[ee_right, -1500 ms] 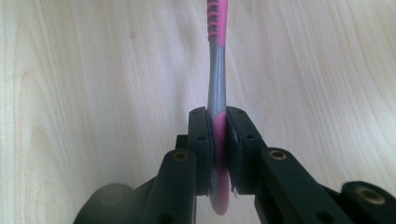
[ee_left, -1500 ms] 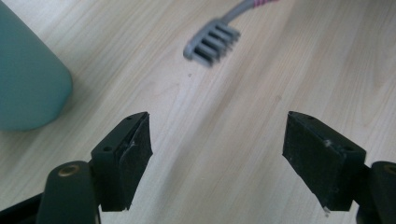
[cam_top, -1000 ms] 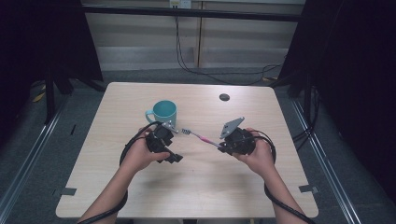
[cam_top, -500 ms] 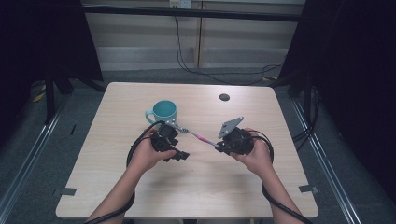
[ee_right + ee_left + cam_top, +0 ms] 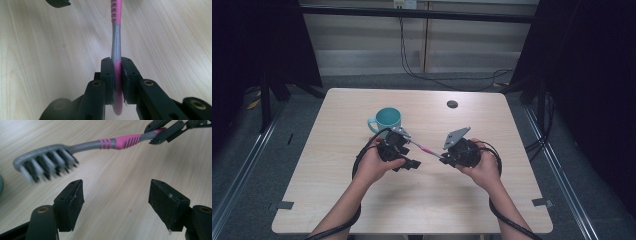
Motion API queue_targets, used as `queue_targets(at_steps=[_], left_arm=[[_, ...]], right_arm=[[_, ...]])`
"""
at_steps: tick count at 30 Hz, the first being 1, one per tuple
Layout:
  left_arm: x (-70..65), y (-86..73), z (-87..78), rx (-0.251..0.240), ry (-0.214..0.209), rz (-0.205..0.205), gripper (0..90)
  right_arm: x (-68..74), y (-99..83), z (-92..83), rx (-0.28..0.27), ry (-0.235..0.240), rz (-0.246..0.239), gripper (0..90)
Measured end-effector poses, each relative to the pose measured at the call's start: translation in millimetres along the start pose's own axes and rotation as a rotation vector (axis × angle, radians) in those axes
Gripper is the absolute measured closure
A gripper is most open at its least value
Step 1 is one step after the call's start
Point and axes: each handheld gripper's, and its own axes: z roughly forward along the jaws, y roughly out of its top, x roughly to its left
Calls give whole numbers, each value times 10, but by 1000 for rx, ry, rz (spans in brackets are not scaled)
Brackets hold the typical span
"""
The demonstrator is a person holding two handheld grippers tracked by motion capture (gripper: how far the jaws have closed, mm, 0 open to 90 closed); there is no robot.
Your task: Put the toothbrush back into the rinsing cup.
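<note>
Toothbrush [image 5: 117, 45] handle end clamped between right gripper [image 5: 116, 75] pads, held just above the table [image 5: 362, 210], bristle head pointing toward left gripper [image 5: 116, 195]. Left gripper jaws apart with nothing between them, just been closing; the brush head sits just beyond its tips, not touching. Teal mug [image 5: 387, 121] stands just behind left gripper. Small dark disc [image 5: 452, 104] lies near the far table edge.

a pale wood-grain counter [image 5: 362, 200] stands on grey carpeted floor [image 5: 242, 165]. black curtains [image 5: 257, 45] hang dark at both sides. behind it runs a light panelled wall [image 5: 362, 45] with black cables [image 5: 412, 60] trailing down. metal rails [image 5: 242, 170] flank the counter.
</note>
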Motion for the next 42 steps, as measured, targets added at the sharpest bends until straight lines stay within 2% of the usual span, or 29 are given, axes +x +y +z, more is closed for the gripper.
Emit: queue_targets(at_steps=[3, 12, 18, 19, 25, 32, 39, 42], left_arm=[[-9, -1, 4, -17, 0, -19, 291], [-19, 26, 2, -46, -13, -14, 305], [-12, 45, -21, -67, -9, -27, 305], [-9, 45, -21, -83, -12, -34, 306], [0, 56, -29, -104, -17, -65, 334], [17, 46, -20, -130, -27, -108, 434], [30, 58, -56, -139, -39, -142, 439], [39, 58, -67, -139, -33, -144, 445]], right_arm=[[10, 10, 20, -12, 7, 3, 810], [50, 55, 76, -14, 16, 0, 810], [51, 73, 89, -20, 22, 9, 810], [51, 72, 89, -20, 23, 12, 810], [51, 67, 91, -33, 23, 22, 810], [61, 56, 114, -40, 30, 36, 810], [68, 64, 124, -45, 31, 37, 810], [71, 75, 130, -47, 33, 42, 809]])
